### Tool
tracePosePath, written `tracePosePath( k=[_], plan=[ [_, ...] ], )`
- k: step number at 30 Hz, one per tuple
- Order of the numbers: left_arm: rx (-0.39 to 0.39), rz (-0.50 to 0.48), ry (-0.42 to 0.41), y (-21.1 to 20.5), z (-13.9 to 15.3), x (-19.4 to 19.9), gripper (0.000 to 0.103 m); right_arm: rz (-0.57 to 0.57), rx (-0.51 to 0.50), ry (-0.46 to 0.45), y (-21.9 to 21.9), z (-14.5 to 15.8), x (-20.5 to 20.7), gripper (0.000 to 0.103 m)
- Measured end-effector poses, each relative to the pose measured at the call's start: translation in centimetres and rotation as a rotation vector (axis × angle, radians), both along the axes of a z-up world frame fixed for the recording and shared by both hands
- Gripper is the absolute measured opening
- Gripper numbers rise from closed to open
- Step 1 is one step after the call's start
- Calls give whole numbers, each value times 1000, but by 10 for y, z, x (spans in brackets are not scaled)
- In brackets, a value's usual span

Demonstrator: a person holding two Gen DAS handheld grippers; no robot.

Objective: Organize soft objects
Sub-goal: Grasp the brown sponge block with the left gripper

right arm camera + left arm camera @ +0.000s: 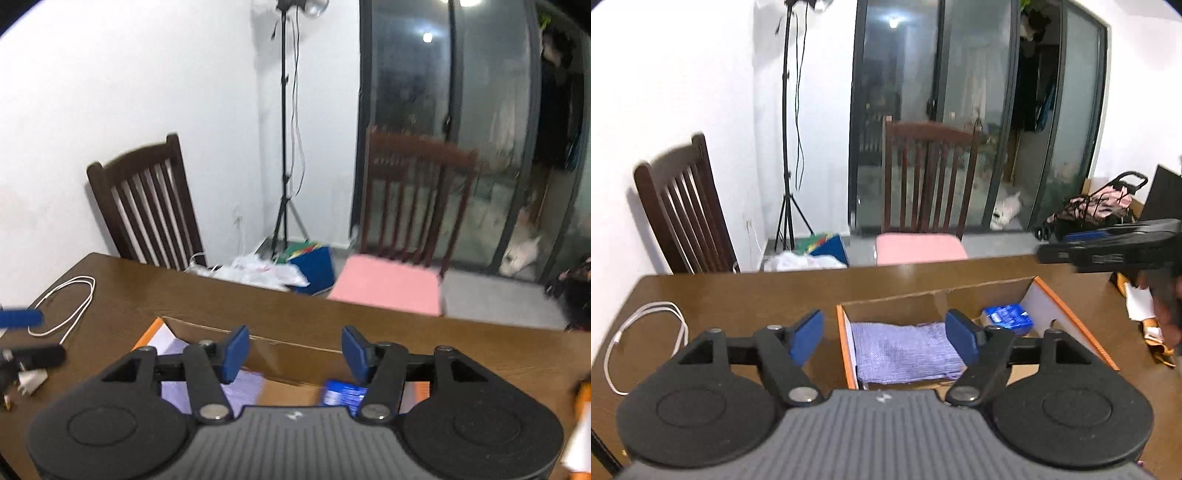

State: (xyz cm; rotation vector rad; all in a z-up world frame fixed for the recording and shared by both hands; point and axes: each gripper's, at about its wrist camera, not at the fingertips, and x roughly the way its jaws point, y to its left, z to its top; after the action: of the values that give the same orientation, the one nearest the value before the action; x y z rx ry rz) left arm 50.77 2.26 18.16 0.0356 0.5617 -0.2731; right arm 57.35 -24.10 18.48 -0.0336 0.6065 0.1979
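Brown dining surface (746,295) carries the cardboard box (1067,314) where a folded lilac cloth (905,350) already lies beside a blue packet (1008,317), both grippers (884,338) (291,352) hovering above, fingers apart and empty; nothing soft appears left outside.

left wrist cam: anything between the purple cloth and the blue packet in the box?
Bare cardboard floor of the box, partly hidden by a fingertip. Purple cloth left, blue packet right, apart. Left wrist view.

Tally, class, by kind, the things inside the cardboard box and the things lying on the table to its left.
Folded purple cloth in the box: 1
Blue packet in the box: 1
White cable on the table: 1
Total: 3
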Motion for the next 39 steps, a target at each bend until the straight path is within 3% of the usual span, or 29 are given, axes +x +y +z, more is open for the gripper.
tracePosePath(
  k=[2,8,12,17,24,28,33,37,39],
  plan=[
    [2,2,-31,-2,10,-15,79,-31,-8,-23,-18,13,-25,68],
    [-16,1,-70,-13,23,-64,79,-86,11,-66,-46,30,-79,68],
    [11,64,-133,-14,12,-115,82,-67,43,-135,-58,34,-130,69],
    [42,158,-249,-13,-23,-199,86,23,83,-223,-68,4,-227,73],
    [27,119,-254,-17,-77,-297,97,154,68,-259,-60,-64,-340,86],
    [49,136,-175,-14,-104,-319,97,173,102,-177,-55,-104,-385,86],
    [-13,115,-110,-9,-109,-303,97,158,195,-53,-57,-129,-396,86],
    [-98,34,-81,-25,-108,-280,92,96,187,-94,-62,-125,-383,84],
    [-136,-29,-59,-38,-107,-263,82,62,235,-108,-70,-124,-371,84]
  ],
)
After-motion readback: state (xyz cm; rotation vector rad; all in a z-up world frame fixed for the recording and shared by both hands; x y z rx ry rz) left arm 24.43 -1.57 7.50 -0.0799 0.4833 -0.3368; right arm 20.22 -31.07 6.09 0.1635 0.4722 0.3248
